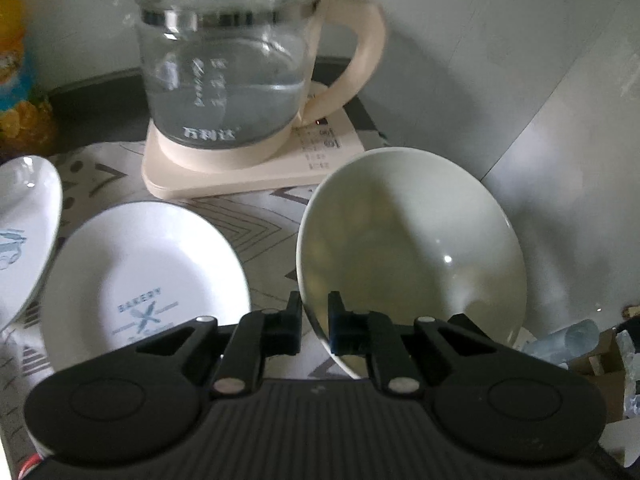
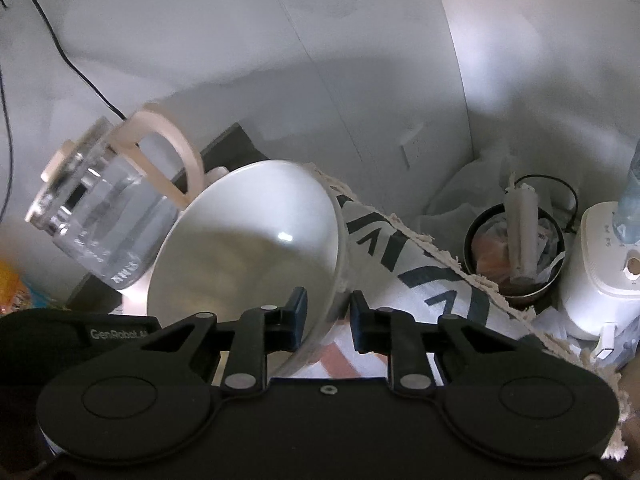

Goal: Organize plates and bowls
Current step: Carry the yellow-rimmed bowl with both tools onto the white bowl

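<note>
Both tongs pinch the rim of the pale bowl [image 1: 412,240], which is tilted above the patterned cloth [image 1: 256,224]: left gripper [image 1: 315,320] and right gripper [image 2: 329,316]. Risk: the glazed rim slipping, dropping the bowl onto the plate [image 1: 144,276] or kettle [image 1: 236,64].

Left gripper [image 1: 314,322]: matte black, two round discs, ribbed centre plate, silver pivot pins on linkage arms, blocky black fingers [image 1: 292,330]. Right gripper [image 2: 329,320]: same black build, smooth plate, one small hex screw, "GenRobot" lettering seen at left.
</note>
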Demonstrator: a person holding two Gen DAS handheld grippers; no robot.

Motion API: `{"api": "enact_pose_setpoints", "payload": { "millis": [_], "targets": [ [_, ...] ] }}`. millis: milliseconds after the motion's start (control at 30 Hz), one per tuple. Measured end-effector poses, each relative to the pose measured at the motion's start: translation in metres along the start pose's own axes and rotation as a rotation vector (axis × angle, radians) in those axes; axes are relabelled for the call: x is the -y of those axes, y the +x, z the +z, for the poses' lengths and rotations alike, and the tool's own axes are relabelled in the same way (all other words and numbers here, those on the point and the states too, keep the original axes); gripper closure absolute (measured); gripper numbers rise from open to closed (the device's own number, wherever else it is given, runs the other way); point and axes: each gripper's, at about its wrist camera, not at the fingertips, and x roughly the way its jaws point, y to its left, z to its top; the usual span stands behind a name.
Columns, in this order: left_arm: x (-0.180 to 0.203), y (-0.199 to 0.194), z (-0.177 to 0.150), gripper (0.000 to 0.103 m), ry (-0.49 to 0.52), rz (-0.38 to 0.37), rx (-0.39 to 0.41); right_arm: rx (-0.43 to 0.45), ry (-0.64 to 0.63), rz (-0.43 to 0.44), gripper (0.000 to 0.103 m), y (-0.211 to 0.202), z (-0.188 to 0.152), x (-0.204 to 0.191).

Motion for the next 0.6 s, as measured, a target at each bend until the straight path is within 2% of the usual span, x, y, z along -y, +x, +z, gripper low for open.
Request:
{"api": "enact_pose_setpoints", "payload": {
  "millis": [133, 333, 600],
  "targets": [
    [-0.008, -0.033, -0.005, 0.092, 0.001, -0.013, 0.039, 0.003, 0.018, 0.013, 0.082, -0.022, -0.002, -0.008],
    [-0.027, -0.078, -0.015, 0.092, -0.008, -0.031, 0.082, 0.045, -0.021, 0.039, 0.082, -0.063, -0.008, -0.031],
    [-0.056, -0.129, -0.043, 0.092, -0.009, -0.050, 0.110, 0.098, -0.054, 0.058, 0.082, -0.115, -0.035, -0.056]
  ]
}}
